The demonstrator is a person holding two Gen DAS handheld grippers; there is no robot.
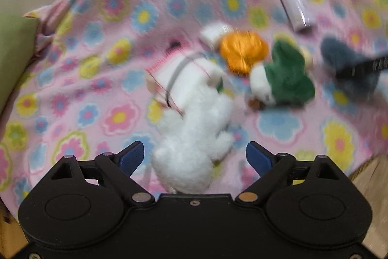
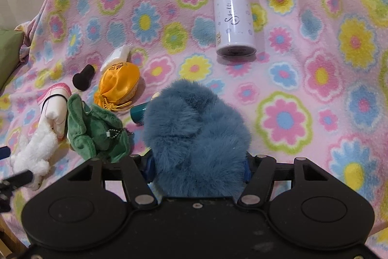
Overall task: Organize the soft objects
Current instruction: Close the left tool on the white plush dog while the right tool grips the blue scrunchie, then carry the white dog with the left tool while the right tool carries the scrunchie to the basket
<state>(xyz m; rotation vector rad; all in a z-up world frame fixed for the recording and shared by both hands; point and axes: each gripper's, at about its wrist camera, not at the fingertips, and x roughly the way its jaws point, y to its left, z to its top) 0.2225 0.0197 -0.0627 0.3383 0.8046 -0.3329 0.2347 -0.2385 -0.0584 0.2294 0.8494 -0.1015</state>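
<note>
We see a pink floral blanket [image 2: 315, 79] filling both frames, everything lies on it.

Right wrist view: blue furry plush [image 2: 196, 137] sits low centre, and our right tongs [image 2: 197, 170] are closed on its near end, blue pads pressed into the fur on both sides. In the left wrist view the same plush shows at the right edge, blurred.

White fluffy plush [image 1: 191, 137] lies lower centre in the left wrist view, its near end between the fingers of our left tongs [image 1: 195, 157]. Those tongs are wide apart, with a gap between each pad and the fur. That frame is motion-blurred, so we cannot tell finer detail.

White bottle with purple lid [image 2: 231, 9] lies on its side in the upper centre of the right wrist view, base toward the camera, well apart from the toys.

Green plush [image 2: 97, 130] is at lower left of the right wrist view, ball chain on it, touching the white plush's clothed part on its left.

Orange drawstring pouch [image 2: 118, 84] is left of centre, just above the green plush. A small white item [image 2: 116, 57] touches its upper edge.

Small black object [image 2: 83, 77] lies left of the pouch.

Teal cylinder [image 2: 138, 112] pokes out from the blue plush's left edge.

Green cushion [image 1: 12, 52] at the left edge.
</note>
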